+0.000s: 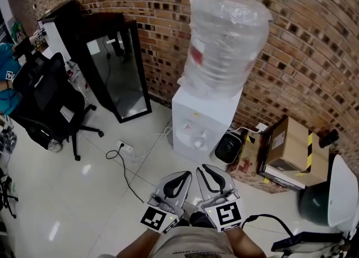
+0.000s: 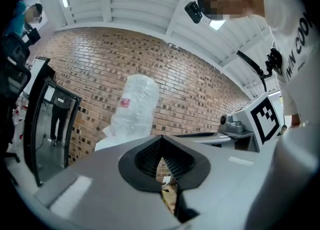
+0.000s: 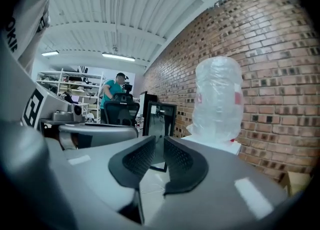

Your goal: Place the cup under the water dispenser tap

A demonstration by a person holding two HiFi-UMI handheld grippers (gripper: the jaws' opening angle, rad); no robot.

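Ribbed black jaws, empty: left gripper's (image 2: pixel 161 141) together, right gripper's (image 3: pixel 162 144) a narrow slit, near boxy white water dispenser (image 1: pixel 196 118).

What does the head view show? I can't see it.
A white dispenser with a wrapped bottle on top stands by a brick wall. Below, the left gripper and right gripper sit side by side, empty.

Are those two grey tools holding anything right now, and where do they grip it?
Nothing is held. The left gripper has its jaws shut on nothing; the right gripper has its jaws a little apart, with nothing between them.
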